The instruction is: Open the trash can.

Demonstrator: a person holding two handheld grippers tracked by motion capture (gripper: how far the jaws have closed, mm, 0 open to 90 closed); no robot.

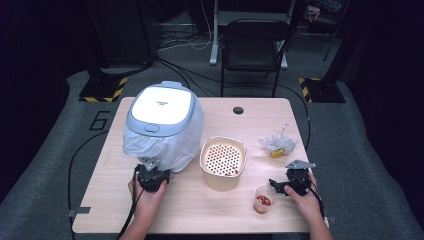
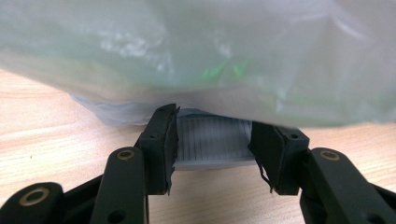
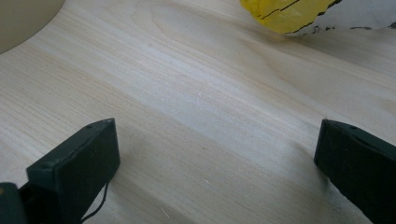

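Cooker (image 1: 162, 107), plastic-bagged, at table (image 1: 200, 210) left; we see left gripper (image 1: 150, 172) clamped on its ribbed grey tab (image 2: 212, 140). Perforated basket (image 1: 223, 159) centre. Right gripper (image 1: 276, 186) wide, beside cup (image 1: 264, 199) holding red bits.

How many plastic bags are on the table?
2. A large translucent bag hangs around the white cooker at the table's left, and the left gripper is shut on a ribbed part at the cooker's foot. A small crumpled bag lies right. Others may be hidden.
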